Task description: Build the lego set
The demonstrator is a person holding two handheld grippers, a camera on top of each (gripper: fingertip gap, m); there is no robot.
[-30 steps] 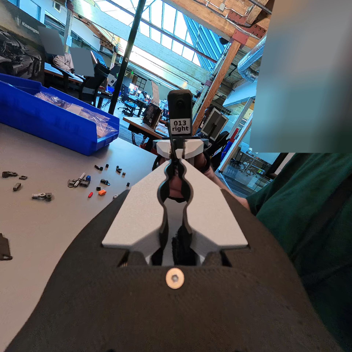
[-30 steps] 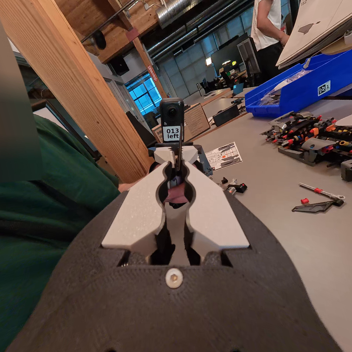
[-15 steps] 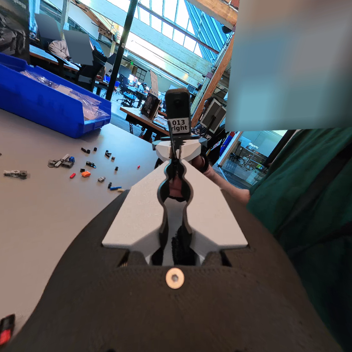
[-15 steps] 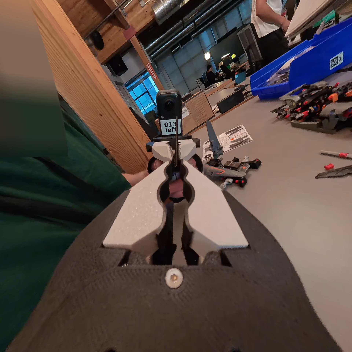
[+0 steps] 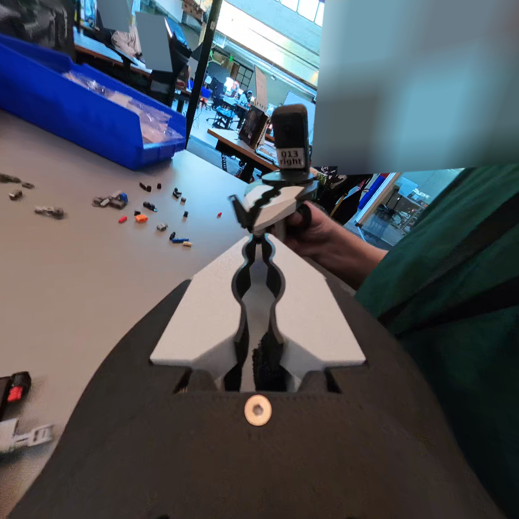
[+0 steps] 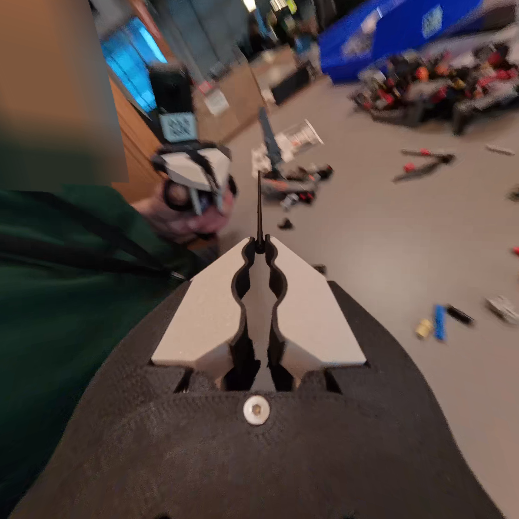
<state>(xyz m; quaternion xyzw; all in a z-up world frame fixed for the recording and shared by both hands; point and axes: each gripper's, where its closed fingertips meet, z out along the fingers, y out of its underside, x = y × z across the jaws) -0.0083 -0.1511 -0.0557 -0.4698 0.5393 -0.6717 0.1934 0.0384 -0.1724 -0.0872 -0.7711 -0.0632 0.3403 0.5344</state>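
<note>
Above the grey table (image 6: 393,238), right hand-held gripper (image 6: 259,238) pinches a thin black lego piece (image 6: 259,205); left hand-held gripper (image 5: 257,238) looks clenched, empty.

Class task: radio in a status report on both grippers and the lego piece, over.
Right gripper shut on thin black lego piece. Left gripper shut, looks empty, held apart. Loose lego parts scattered on grey table below.

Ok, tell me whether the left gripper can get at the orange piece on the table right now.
Probably yes: the orange piece lies on open table ahead-left of the left gripper, whose shut jaws must open first.
</note>
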